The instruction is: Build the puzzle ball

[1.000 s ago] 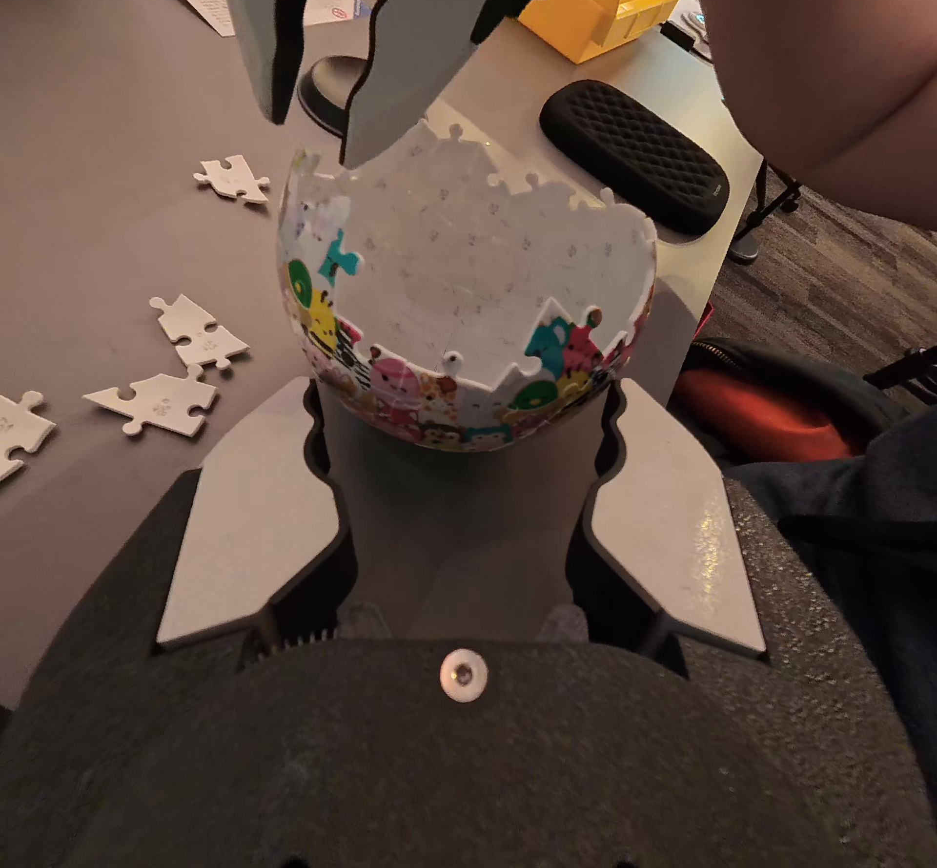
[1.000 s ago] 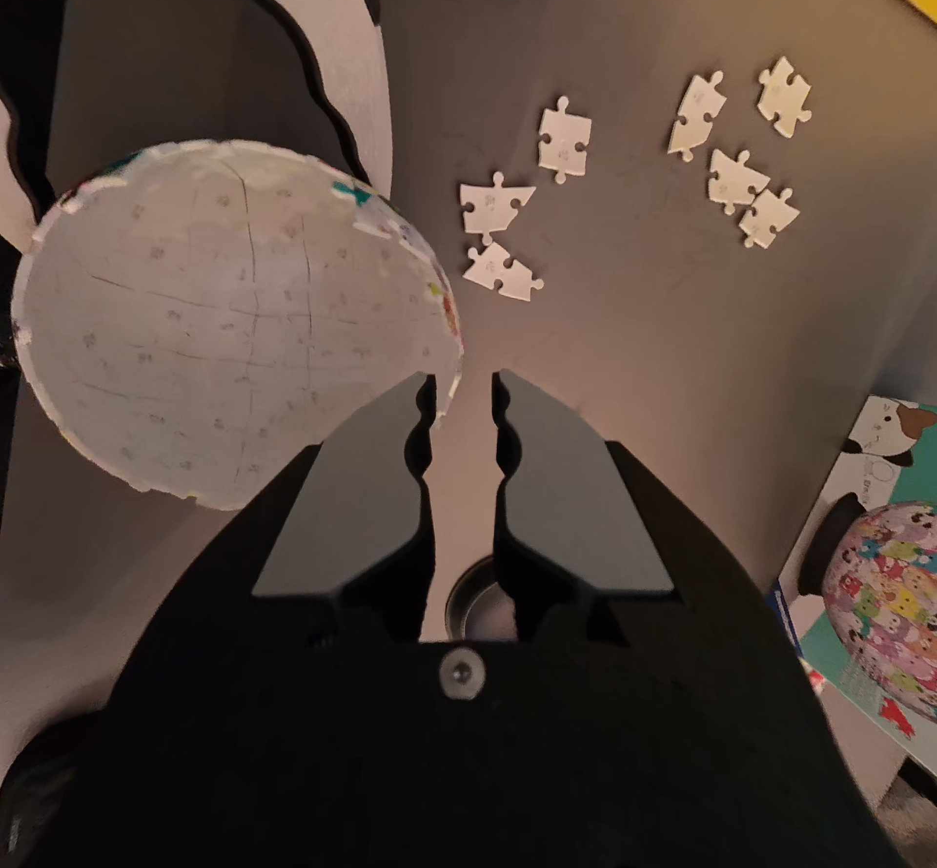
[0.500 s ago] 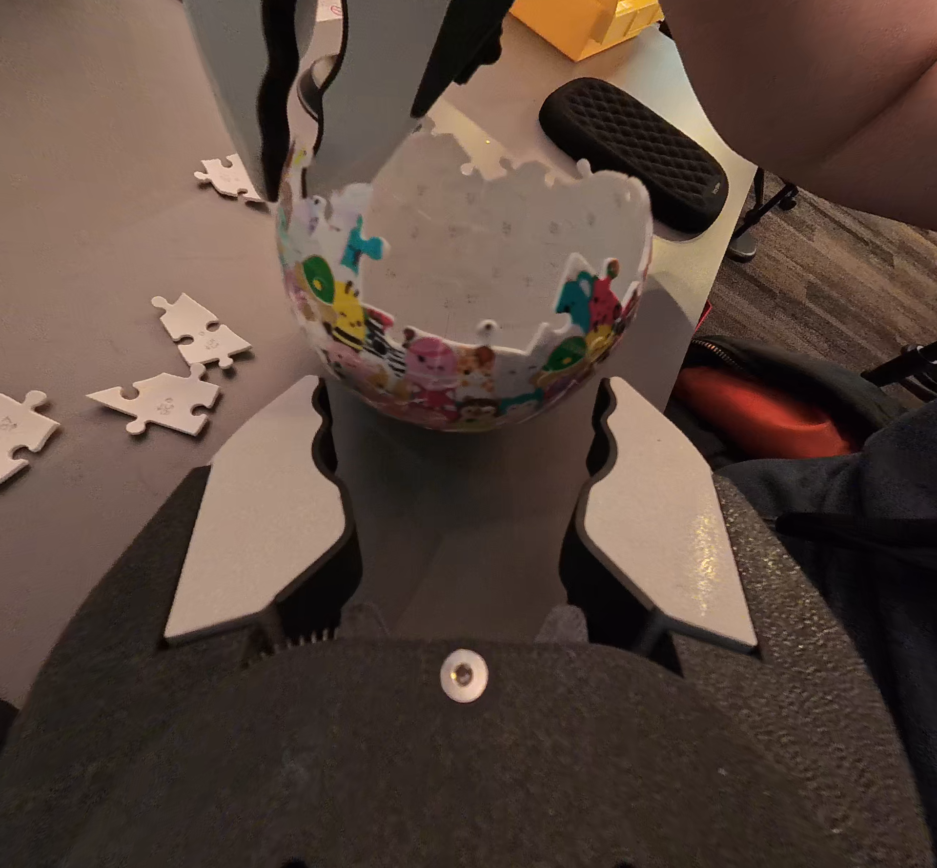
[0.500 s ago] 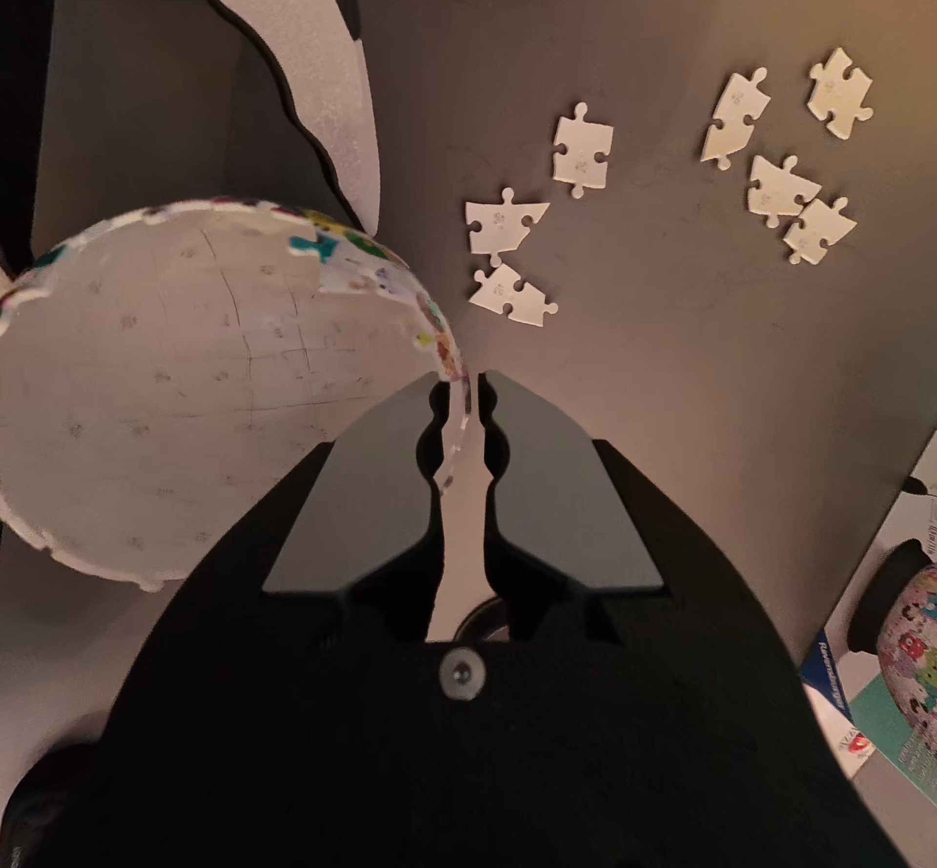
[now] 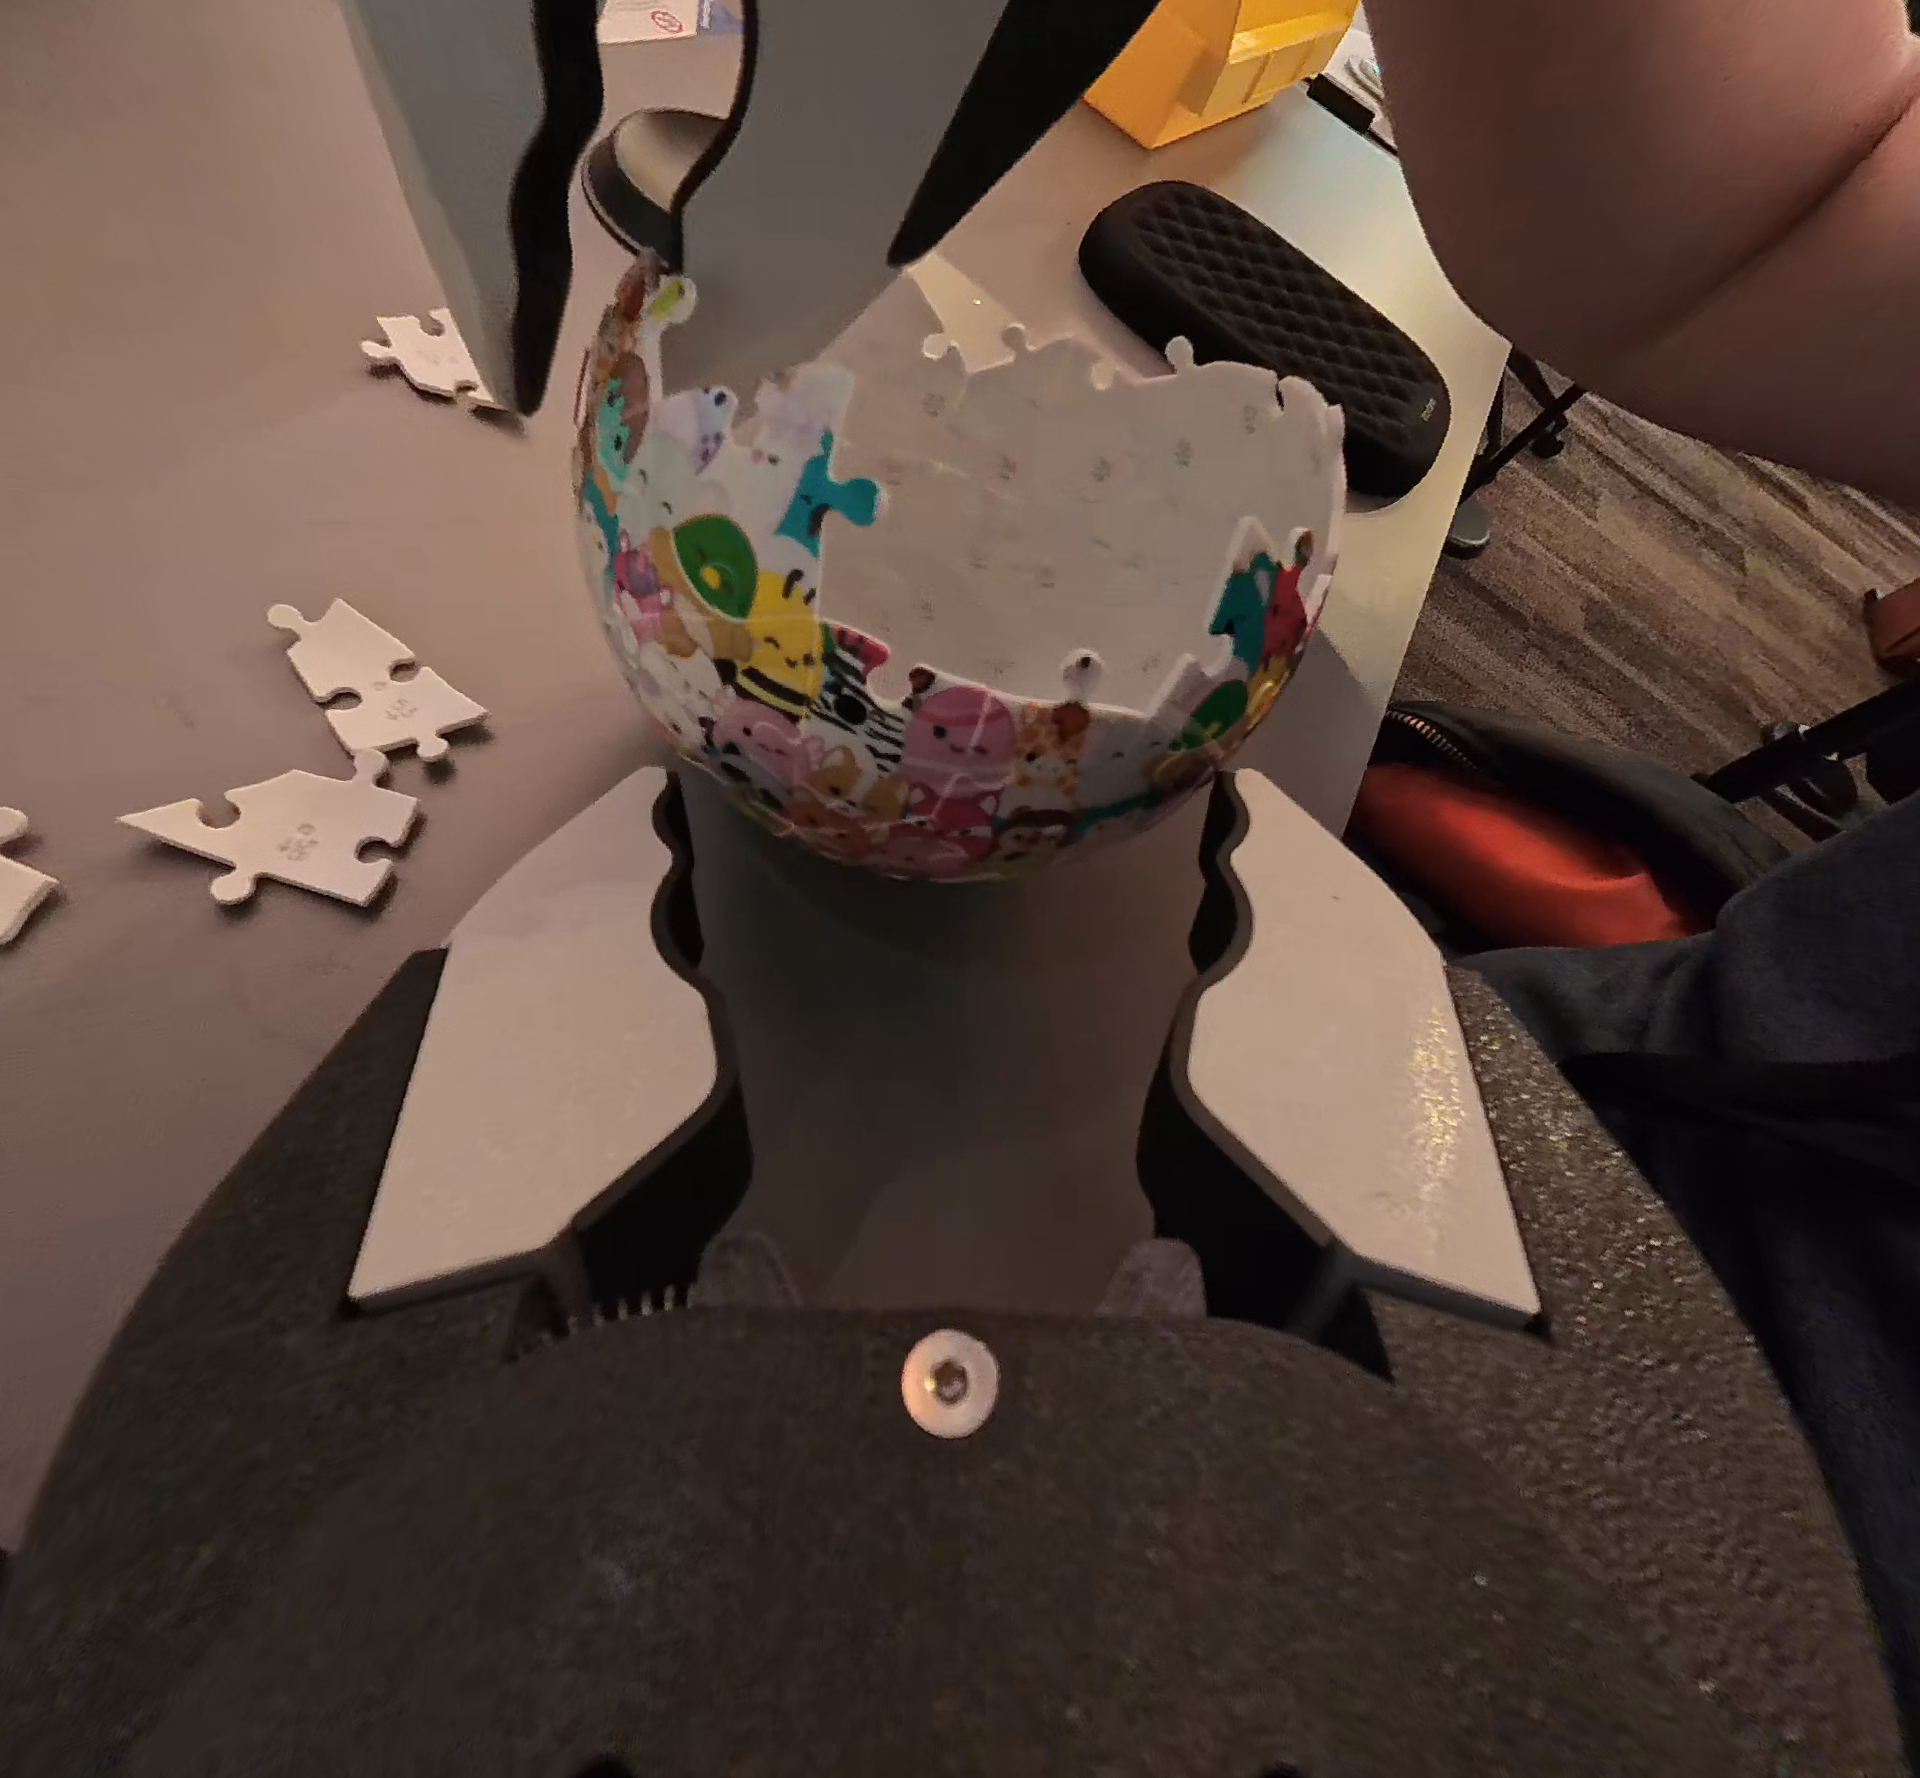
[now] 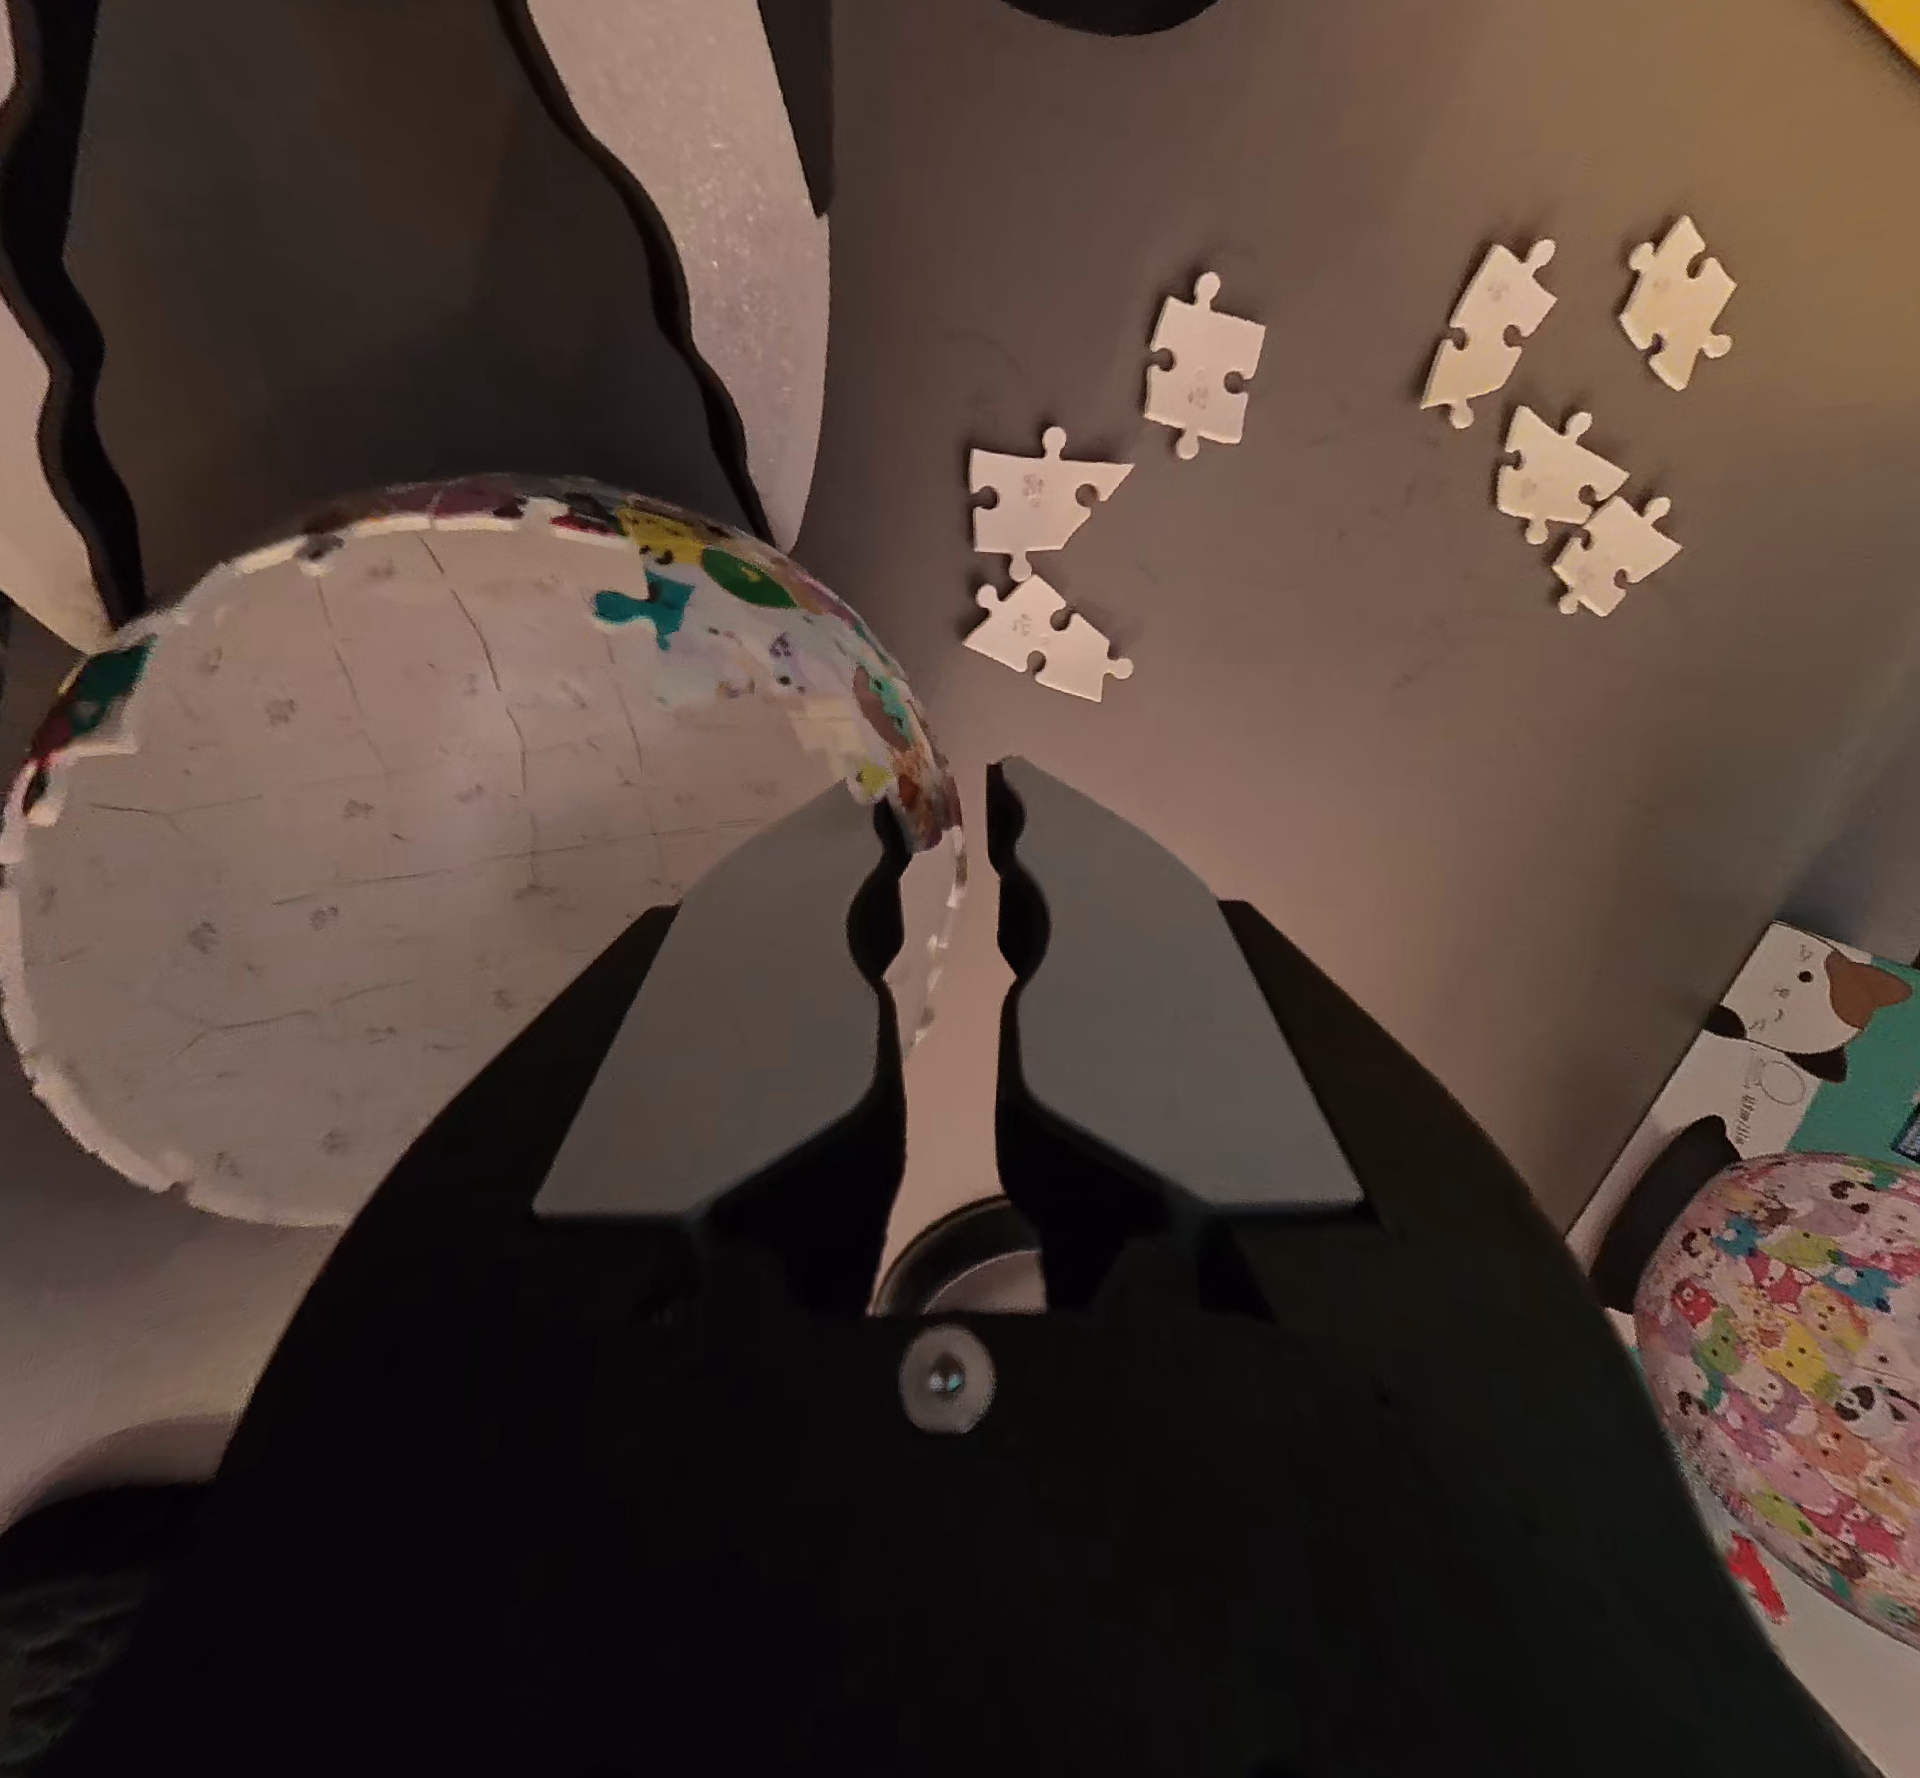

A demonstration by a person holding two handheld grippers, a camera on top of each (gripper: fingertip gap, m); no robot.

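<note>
Straddling the rim of the half-built puzzle ball (image 6: 343,855), the right claw (image 6: 940,829) now has one finger inside the shell and one outside, where a second ago it only hovered at the edge. Its jaws are narrow, though a sliver of gap shows beside the wall, so the pinch looks not quite closed. The left claw (image 5: 940,798) stays wide open just below the ball's coloured underside, touching nothing that I can see. The ball sits higher and more tilted than before. Loose pieces (image 6: 1044,502) wait face down on the counter (image 6: 1351,793). Likely the right claw is taking over the hold.
</note>
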